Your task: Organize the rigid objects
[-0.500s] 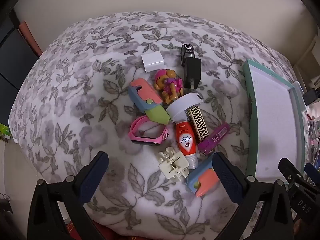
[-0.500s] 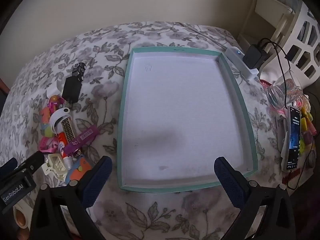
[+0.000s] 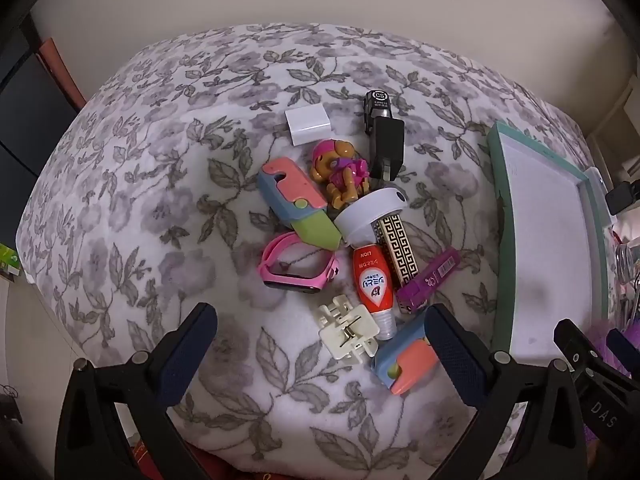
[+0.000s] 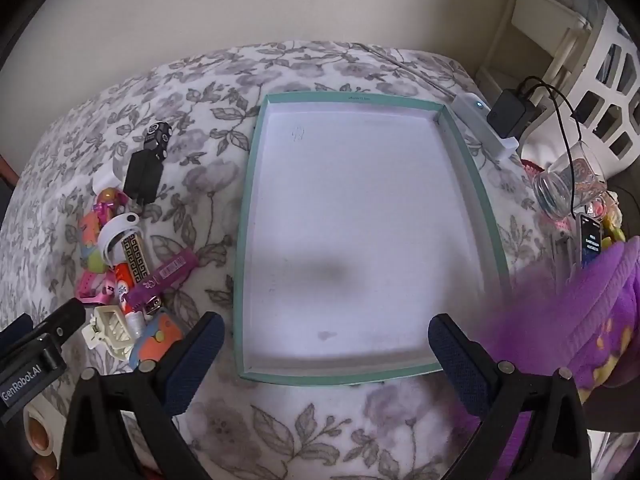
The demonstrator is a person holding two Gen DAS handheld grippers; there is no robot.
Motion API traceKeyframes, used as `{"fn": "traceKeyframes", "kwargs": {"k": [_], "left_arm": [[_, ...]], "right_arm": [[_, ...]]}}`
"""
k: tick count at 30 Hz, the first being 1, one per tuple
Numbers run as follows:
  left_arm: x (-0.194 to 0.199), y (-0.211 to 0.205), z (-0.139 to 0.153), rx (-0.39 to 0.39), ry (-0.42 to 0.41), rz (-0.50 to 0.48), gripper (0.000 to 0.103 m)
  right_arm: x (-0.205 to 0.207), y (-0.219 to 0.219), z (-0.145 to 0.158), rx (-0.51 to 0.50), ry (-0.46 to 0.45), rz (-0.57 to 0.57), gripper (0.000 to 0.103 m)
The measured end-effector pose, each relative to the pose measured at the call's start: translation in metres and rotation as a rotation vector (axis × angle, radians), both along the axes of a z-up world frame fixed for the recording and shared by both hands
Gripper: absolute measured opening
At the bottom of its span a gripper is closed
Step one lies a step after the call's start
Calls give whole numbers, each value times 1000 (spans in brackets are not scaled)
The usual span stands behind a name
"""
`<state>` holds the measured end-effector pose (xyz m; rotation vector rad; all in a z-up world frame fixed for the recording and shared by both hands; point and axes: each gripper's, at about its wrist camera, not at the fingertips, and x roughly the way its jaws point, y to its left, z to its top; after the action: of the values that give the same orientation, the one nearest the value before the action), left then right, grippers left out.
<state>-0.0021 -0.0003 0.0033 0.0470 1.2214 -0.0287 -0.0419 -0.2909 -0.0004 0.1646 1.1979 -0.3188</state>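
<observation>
Left tongs spread, empty, above toy pile on bed; right tongs spread, empty, over bare tray just beside pile; hair clip nearest: light, stiff, prob. springy; pinch across body, not teeth.

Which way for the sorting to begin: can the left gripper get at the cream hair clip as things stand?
Probably yes. The left gripper hangs open right over the cream hair clip, nothing lying on it; the red tube touches its side.
</observation>
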Motion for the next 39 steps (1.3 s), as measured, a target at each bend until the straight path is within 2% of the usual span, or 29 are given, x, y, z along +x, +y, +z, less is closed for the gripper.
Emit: {"fn": "traceKeyframes", "kwargs": {"k": [39], "left_arm": [[4,6,-4,-3,3,21,103]], "right_arm": [[1,-1,0,-7,9,11,103]]}}
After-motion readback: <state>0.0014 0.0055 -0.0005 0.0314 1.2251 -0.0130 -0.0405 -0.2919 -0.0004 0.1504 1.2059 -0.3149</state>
